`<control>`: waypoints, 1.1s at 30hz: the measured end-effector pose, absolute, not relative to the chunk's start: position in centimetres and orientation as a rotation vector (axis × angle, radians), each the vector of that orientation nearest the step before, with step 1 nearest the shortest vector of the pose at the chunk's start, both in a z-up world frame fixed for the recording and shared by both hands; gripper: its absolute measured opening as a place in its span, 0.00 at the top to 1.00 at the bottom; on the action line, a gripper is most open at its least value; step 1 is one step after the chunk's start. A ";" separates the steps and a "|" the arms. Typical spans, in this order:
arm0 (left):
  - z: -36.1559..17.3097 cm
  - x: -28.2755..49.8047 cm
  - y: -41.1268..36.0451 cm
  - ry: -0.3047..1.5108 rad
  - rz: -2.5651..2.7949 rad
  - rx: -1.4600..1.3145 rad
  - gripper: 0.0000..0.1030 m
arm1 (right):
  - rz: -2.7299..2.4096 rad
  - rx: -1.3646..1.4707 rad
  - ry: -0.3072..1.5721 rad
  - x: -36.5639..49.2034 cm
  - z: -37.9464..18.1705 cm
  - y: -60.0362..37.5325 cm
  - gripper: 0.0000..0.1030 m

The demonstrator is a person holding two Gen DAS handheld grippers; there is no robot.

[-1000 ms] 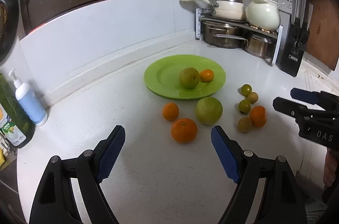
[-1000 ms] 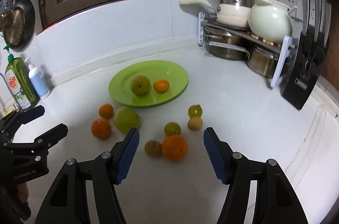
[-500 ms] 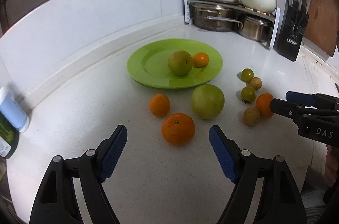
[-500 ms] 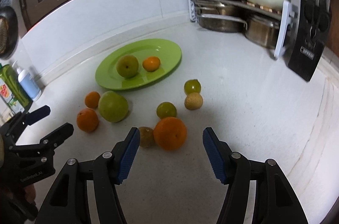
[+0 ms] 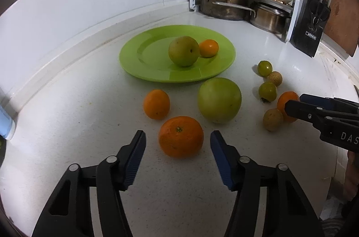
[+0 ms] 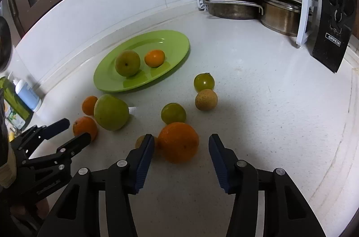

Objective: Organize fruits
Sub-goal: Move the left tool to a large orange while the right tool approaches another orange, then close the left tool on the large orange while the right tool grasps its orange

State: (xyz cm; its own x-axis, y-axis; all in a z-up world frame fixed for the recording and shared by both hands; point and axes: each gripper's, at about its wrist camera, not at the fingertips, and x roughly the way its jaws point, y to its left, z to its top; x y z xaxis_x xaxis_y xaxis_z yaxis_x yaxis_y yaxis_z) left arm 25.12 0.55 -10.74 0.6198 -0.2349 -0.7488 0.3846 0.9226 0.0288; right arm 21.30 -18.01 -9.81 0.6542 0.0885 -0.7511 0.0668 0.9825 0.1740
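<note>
On the white surface [image 5: 67, 125] in front of the green plate [image 5: 143, 57], I have each tool straddling an orange. The left tool [image 5: 178, 147] brackets the nearest orange [image 5: 181, 139]; its jaws are closing, pads not yet touching, nothing gripped. The right tool [image 6: 181, 153] is closing round the other large orange [image 6: 178, 142] the same way, its left pad close against the peel but not visibly pressing.

To do this well, I'd keep each fruit centred so both pads meet the widest part together, or it may squirt out. On the right I'd watch the small brownish fruit [image 6: 140, 141] tucked behind the left pad; it could get nudged or pinched.

That fruit is mostly hidden. Whether the pads' lower edges clear the surface, I cannot tell. A pear-like fruit [image 5: 184, 51] and a small orange [image 5: 209, 48] already sit on the plate.
</note>
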 end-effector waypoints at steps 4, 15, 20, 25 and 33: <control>-11.1 25.4 0.4 0.846 -0.363 0.182 0.53 | 0.023 0.203 0.864 21.6 -10.0 -18.1 0.52; -10.8 25.2 0.3 0.848 -0.354 0.176 0.58 | 0.039 0.186 0.858 21.6 -10.0 -18.1 0.59; -9.8 24.6 0.2 0.823 -0.357 0.173 0.58 | 0.035 0.166 0.830 21.4 -9.1 -18.3 0.60; -8.7 24.0 0.1 0.795 -0.353 0.169 0.58 | 0.047 0.164 0.816 21.0 -8.4 -18.4 0.60; -6.8 22.9 0.2 0.745 -0.333 0.144 0.58 | 0.086 0.138 0.778 20.3 -6.8 -18.0 0.60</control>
